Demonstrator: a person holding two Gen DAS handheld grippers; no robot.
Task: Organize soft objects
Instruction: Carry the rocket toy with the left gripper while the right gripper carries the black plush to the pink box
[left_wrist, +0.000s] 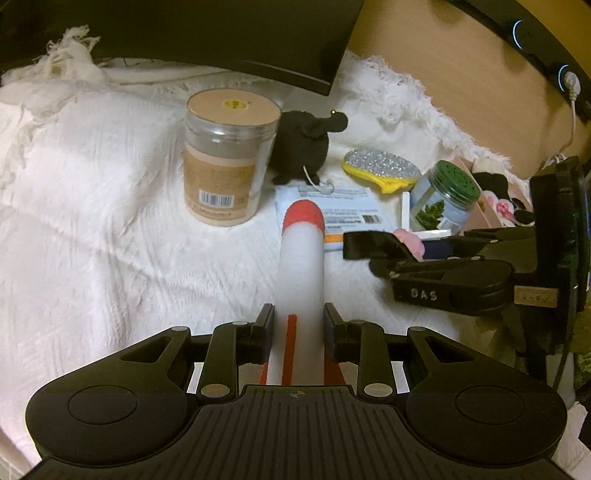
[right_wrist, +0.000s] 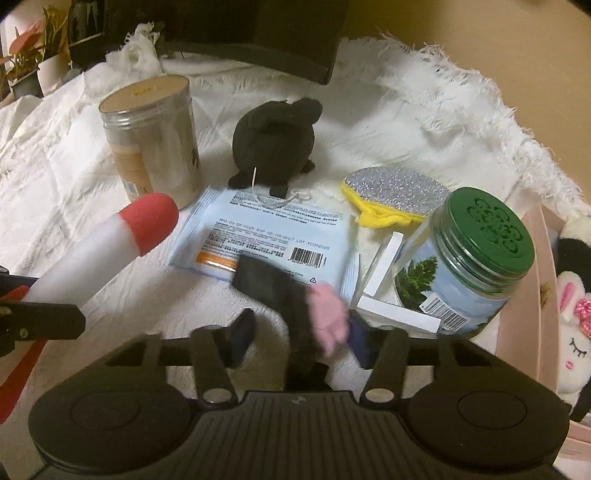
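My left gripper (left_wrist: 298, 330) is shut on a white foam rocket with a red tip (left_wrist: 303, 258), held above the white blanket; the rocket also shows in the right wrist view (right_wrist: 110, 243). My right gripper (right_wrist: 301, 332) is shut on a small dark plush with a pink part (right_wrist: 325, 314), and it shows in the left wrist view (left_wrist: 417, 251) to the right of the rocket. A black plush animal (right_wrist: 275, 144) sits on the blanket behind a blue wipes pack (right_wrist: 266, 236). A pink box (right_wrist: 532, 280) at the right holds a white bunny plush (right_wrist: 576, 332).
A tan-lidded clear jar (right_wrist: 155, 140) stands at the left. A green-lidded jar (right_wrist: 465, 262) stands at the right next to a clear acrylic stand (right_wrist: 384, 291). A glittery silver and yellow sponge (right_wrist: 395, 195) lies behind it. A dark monitor base (left_wrist: 207, 40) sits at the back.
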